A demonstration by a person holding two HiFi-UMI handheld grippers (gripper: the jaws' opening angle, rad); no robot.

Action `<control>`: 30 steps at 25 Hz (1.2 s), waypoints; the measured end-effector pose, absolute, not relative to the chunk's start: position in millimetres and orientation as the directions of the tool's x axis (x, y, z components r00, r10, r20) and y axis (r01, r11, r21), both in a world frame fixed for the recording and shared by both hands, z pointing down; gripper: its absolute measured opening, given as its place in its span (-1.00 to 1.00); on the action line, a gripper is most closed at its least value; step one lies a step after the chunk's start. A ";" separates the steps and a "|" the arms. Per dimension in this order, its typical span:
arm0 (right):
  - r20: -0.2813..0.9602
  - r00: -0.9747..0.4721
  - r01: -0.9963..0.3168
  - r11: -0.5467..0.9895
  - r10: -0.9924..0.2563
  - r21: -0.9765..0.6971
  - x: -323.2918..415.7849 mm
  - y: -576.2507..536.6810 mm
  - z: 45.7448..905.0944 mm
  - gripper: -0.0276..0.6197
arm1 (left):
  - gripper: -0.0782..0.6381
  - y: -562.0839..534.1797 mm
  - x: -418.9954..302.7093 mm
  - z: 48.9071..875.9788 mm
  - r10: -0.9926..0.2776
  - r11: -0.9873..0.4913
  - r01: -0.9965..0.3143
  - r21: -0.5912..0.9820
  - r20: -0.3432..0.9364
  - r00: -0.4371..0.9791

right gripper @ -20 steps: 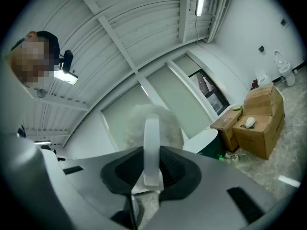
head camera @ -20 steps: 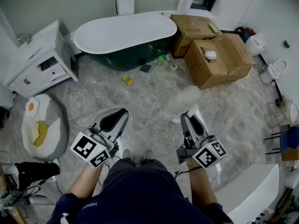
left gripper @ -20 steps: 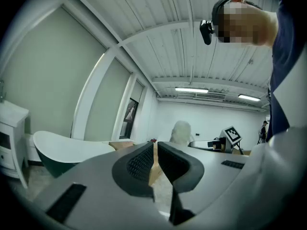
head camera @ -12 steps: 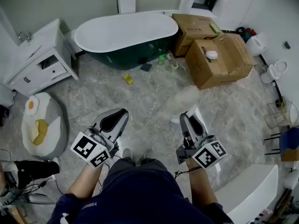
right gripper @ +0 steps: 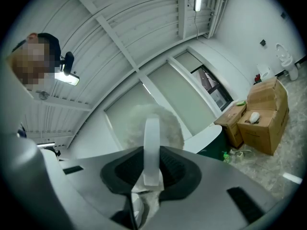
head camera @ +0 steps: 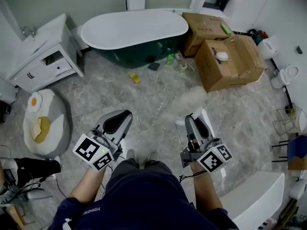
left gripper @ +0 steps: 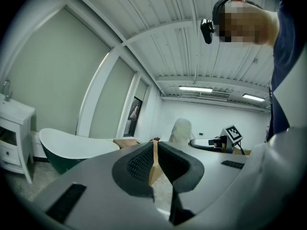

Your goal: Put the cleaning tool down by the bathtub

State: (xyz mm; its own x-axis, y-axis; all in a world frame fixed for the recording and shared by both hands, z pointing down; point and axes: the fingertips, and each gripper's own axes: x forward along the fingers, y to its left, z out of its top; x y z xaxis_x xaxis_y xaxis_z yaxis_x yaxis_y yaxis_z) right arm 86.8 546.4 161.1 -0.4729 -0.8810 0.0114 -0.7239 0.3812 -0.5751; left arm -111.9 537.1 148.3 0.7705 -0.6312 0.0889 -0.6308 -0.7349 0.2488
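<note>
A person stands on a marbled floor (head camera: 96, 97), the right gripper (head camera: 194, 122) clasping a fluffy cleaning tool (head camera: 190, 102) well short of the far bathtub (head camera: 134, 30), cardboard boxes (head camera: 230, 63) at far right.

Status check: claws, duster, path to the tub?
Right claw shut on duster handle. Left claw shut, empty. Bathtub ahead, loose clutter in front of it.
</note>
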 end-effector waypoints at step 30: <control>0.018 -0.530 -0.704 0.428 -0.848 -0.567 127.5 519.2 172.7 -0.63 | -0.64 520.0 -71.5 156.3 -0.678 -0.694 -0.676 0.248 0.091 0.730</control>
